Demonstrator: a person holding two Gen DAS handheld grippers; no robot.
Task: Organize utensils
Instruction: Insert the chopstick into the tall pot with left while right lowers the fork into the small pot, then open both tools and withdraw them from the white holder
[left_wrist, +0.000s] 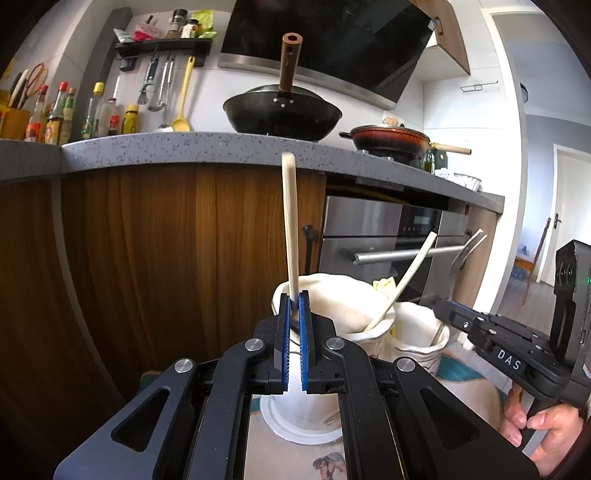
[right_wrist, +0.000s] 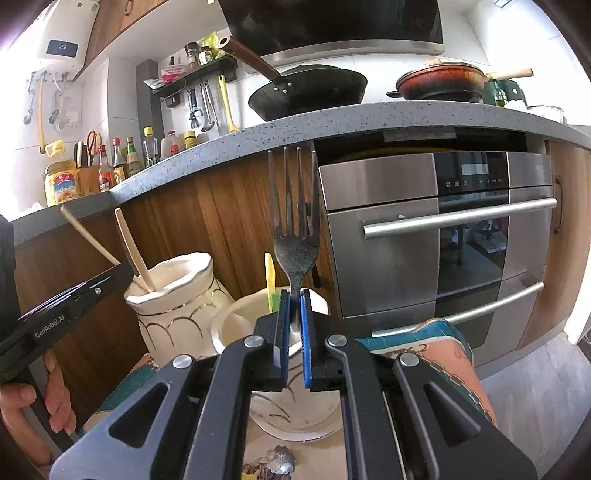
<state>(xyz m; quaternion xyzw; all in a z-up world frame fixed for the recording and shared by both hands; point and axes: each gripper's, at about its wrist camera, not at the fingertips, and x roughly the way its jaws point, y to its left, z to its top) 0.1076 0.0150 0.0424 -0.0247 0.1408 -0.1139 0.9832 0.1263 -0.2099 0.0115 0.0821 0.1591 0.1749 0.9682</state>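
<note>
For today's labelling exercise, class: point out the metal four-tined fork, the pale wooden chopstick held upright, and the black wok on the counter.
metal four-tined fork (right_wrist: 295, 254): right wrist view, base of tines.
pale wooden chopstick (left_wrist: 290, 221): left wrist view, mid-shaft.
black wok (left_wrist: 282, 118): left wrist view, outer bowl wall.

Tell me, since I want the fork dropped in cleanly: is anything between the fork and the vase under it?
Nothing visible blocks it. The right gripper holds the fork upright above the vase. A yellow-green utensil already stands inside, left of the fork, so the mouth is partly occupied.
</note>
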